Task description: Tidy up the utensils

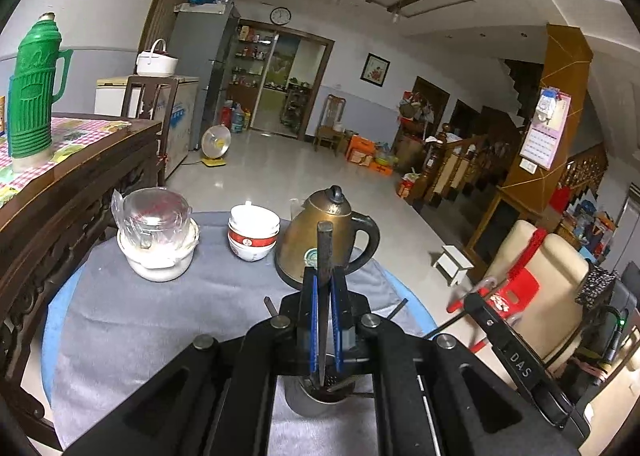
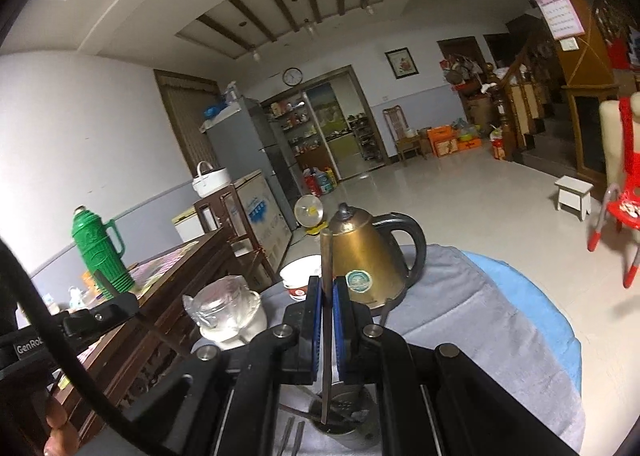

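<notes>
Looking along the left gripper [image 1: 325, 284], its blue-padded jaws are closed on a dark, slim utensil [image 1: 324, 256] held upright, long axis vertical; the upper end rises past the fingertips in front of the brass kettle [image 1: 320, 244], and the lower end reaches down to a metal holder cup [image 1: 320, 402] that stands on the grey cloth [image 1: 140, 316] directly beneath the jaws. Whether the tip sits inside the cup or just over its rim I cannot tell for sure, though it looks to be inside. Stacked bowls [image 1: 253, 232] and a wrapped glass jar on a white pot [image 1: 158, 232] stand farther back, and more loose utensils [image 1: 272, 306] lie on the cloth just behind the gripper. From the right wrist camera, the right gripper [image 2: 328, 292] likewise has its jaws pinched shut on an upright flat metal utensil [image 2: 327, 256], whose lower end drops toward the perforated holder cup [image 2: 344, 412] straight below; two loose chopstick-like pieces [image 2: 294, 436] lie on the cloth beside that cup. The holder lies directly under both pairs of jaws, in line with each utensil's long axis, so the coming move is probably a straight lowering and release. Neither gripper looks clearly nearer.
</notes>
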A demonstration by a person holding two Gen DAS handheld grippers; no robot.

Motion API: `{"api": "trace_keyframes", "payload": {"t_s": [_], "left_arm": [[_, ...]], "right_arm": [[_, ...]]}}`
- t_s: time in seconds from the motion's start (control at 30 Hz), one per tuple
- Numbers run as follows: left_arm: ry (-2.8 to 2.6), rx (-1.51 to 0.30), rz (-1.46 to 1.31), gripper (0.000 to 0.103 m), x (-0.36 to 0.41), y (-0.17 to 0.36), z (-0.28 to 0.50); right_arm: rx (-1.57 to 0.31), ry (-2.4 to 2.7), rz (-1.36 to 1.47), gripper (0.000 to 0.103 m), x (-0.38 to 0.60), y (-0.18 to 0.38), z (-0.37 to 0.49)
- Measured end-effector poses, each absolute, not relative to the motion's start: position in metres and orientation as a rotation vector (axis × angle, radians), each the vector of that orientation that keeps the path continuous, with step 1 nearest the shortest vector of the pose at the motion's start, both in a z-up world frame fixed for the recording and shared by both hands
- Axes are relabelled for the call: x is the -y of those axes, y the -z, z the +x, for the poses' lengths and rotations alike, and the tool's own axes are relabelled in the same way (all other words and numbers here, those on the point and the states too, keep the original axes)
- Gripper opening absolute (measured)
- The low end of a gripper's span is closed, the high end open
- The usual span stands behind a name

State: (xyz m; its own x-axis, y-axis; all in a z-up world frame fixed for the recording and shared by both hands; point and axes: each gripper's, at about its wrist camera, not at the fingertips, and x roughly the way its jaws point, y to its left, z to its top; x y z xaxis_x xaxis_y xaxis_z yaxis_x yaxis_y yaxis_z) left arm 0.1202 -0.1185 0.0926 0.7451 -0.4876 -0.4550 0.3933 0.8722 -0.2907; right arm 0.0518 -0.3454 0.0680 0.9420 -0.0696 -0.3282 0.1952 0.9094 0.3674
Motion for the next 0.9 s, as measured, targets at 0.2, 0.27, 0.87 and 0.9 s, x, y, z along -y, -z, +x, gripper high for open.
{"api": "trace_keyframes", "payload": {"t_s": [0.2, 0.27, 0.87, 0.9], "left_arm": [[0.464, -0.586, -0.168, 0.006, 0.132, -0.068, 0.131], [0.461, -0.607, -0.166, 0.006, 0.134, -0.061, 0.134], [0.522, -0.716, -0.123, 0.006, 0.139, -0.029, 0.129], [0.529, -0.716, -0.119, 0.008, 0.137, -0.030, 0.127]], "right_arm": [[-0.351, 0.166, 0.432, 0.006, 0.362, -0.050, 0.055], [-0.364, 0.166, 0.444, 0.006, 0.365, -0.045, 0.056], [-0.450, 0.034, 0.586, 0.010, 0.372, -0.013, 0.054], [-0.452, 0.022, 0.603, 0.010, 0.373, -0.012, 0.053]]}}
